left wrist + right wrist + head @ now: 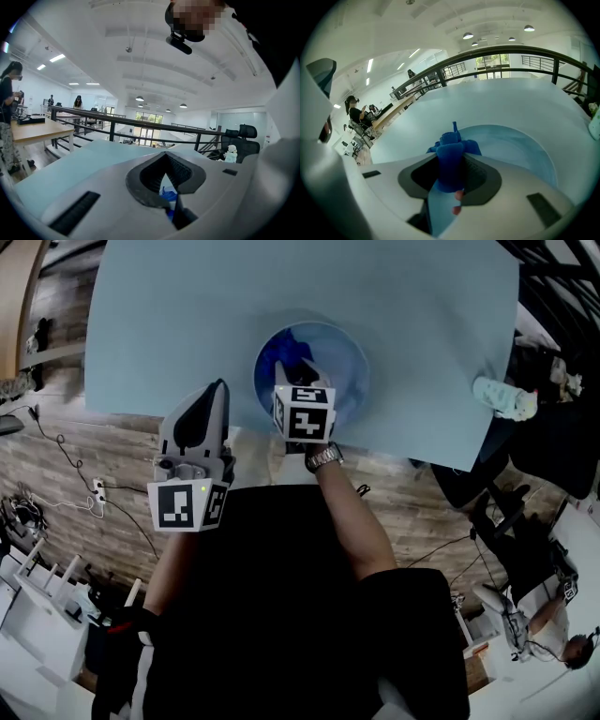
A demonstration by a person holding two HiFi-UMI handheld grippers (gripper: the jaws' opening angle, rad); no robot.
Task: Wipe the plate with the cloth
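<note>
My right gripper [452, 159] is clamped on the blue cloth [451, 143]. The cloth bunches between the jaws and spills past the tips into the pale blue plate [525, 150] just ahead. Only that gripper's own view shows the pinch; in the head view the marker cube [304, 413] covers it. My left gripper [165, 159] has its jaws together on nothing. Its tips are over the near edge of the table [159, 324], left of the plate and apart from it.
</note>
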